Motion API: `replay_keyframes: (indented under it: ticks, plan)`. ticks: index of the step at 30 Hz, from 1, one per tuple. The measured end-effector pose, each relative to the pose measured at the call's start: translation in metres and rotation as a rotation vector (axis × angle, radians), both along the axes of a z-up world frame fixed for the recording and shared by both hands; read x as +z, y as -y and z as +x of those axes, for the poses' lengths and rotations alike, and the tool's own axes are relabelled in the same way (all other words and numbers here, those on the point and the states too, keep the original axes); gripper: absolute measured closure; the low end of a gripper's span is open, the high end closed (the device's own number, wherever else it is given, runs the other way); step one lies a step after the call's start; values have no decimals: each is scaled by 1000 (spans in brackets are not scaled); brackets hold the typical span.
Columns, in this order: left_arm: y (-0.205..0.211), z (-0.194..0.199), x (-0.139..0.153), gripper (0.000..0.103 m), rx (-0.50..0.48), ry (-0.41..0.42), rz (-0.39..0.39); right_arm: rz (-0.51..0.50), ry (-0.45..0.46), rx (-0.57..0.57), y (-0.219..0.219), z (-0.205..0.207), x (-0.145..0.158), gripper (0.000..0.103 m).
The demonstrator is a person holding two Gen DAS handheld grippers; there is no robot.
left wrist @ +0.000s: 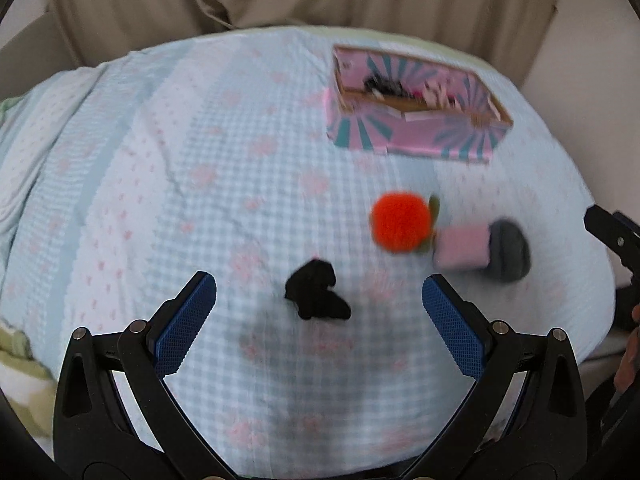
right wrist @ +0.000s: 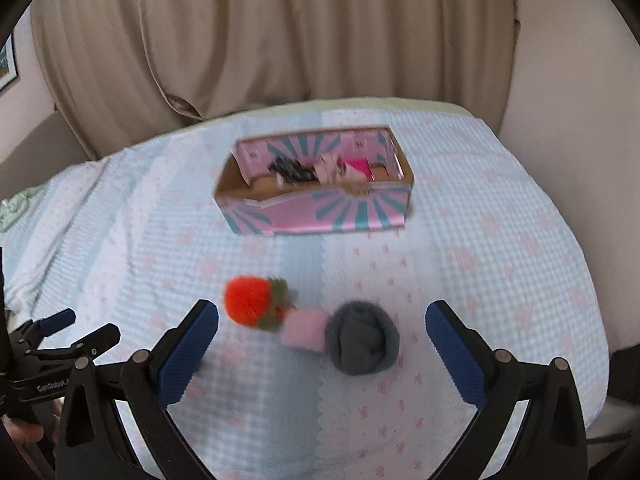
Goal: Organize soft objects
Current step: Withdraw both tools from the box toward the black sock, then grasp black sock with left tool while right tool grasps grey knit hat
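A few soft bits are already stowed in the pink box (right wrist: 320,216), but the orange pom-pom (right wrist: 248,300), grey bundle (right wrist: 362,340), pink piece (right wrist: 304,330) and black sock (left wrist: 318,296) are left on the bed (right wrist: 480,260), with both the left gripper (left wrist: 320,308) and the right gripper (right wrist: 322,336) held wide apart and empty.

A pale blue checked bedspread (right wrist: 500,240) with pink flower and bow patterns covers a bed, its cloth wrinkled toward the left edge and bordered by a thin light green strip (right wrist: 420,105) at the far edge. Behind the far edge hangs a beige curtain (right wrist: 260,40) in long vertical folds, with plain cream wall (right wrist: 568,80) to its right and part of a framed picture (right wrist: 7,65) on the wall at the far left. A green and white blanket (left wrist: 18,364) shows at the near left corner, and the light is soft and even.
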State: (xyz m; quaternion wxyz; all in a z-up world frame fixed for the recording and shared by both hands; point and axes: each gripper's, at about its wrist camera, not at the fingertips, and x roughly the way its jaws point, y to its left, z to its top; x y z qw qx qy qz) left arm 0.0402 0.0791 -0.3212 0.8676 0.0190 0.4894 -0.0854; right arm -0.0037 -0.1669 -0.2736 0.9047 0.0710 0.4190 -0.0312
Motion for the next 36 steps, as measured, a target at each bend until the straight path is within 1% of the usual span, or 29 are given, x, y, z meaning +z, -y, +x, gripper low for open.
replay_keyframes:
  ticks: [5,7,12,15,18,19,20,22,24,25,27,28,31,34,36]
  plan:
    - [3,3,-52,1,-38,-12,1,-80,-13,3,2,-3,-62,0]
    - [2,6,-75,4,-35,-15,2,-110,-21,22,3,-5,-85,0]
    - [-1,15,-114,7,-30,-15,-16,-169,-42,50,10,-2,-133,0]
    - [0,17,-135,13,-38,-22,-7,-184,-54,66,14,3,-155,4]
    - [5,17,-146,15,-45,-8,23,-213,-59,88,15,10,-172,7]
    - [6,17,-147,15,-46,2,29,-222,-60,95,15,12,-176,10]
    - [6,18,-147,16,-45,9,30,-225,-60,104,15,15,-180,13]
    - [6,23,-146,17,-43,21,24,-230,-57,111,16,20,-185,16]
    - [6,27,-146,19,-39,30,23,-218,-53,114,18,26,-188,16]
    - [7,29,-147,23,-39,30,28,-216,-48,115,18,28,-188,17]
    - [9,32,-148,30,-40,29,49,-218,-44,124,18,34,-189,24]
    - [9,32,-148,38,-42,35,53,-218,-46,125,19,37,-190,28]
    - [7,32,-145,56,-33,39,68,-193,-51,115,23,41,-188,36]
    - [0,34,-144,68,-7,32,59,-176,-54,91,26,42,-187,42]
    - [-3,34,-143,70,4,28,53,-170,-53,79,26,41,-186,44]
